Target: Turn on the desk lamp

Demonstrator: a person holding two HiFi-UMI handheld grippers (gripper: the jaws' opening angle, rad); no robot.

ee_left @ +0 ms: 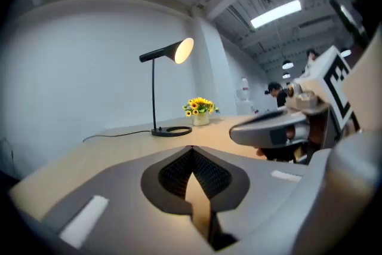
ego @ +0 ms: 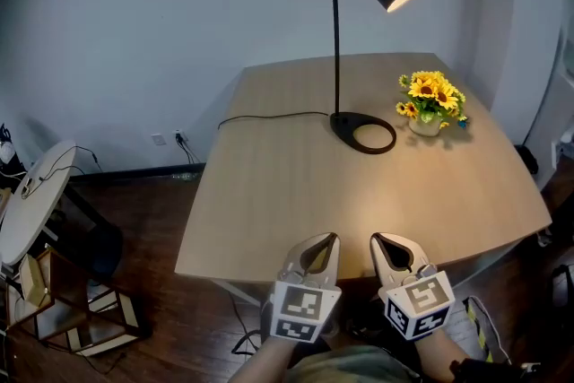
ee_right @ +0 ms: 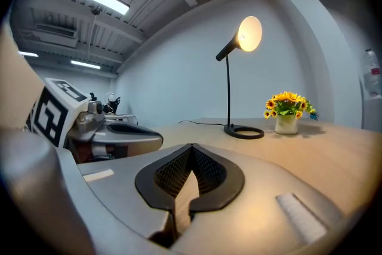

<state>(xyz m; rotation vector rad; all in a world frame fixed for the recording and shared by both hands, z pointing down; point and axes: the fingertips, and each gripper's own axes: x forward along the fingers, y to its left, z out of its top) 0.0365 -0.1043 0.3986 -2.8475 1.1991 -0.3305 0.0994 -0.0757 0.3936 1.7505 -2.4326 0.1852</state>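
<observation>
- Black desk lamp (ego: 337,49) at the far middle of the wooden table (ego: 269,193), shade glowing, ring base flat on the top.
- Black cord (ego: 269,116) from the base off toward the table's left edge.
- Pot of sunflowers (ego: 432,101) just right of the base.
- Left gripper (ego: 330,239) and right gripper (ego: 377,239) side by side over the near edge, well apart from the lamp, each with jaws pressed together on nothing.

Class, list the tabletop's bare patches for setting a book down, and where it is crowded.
Free: the table's whole near half, from the cord and lamp base to the near edge. Crowded: far right, lamp base beside sunflower pot.
</observation>
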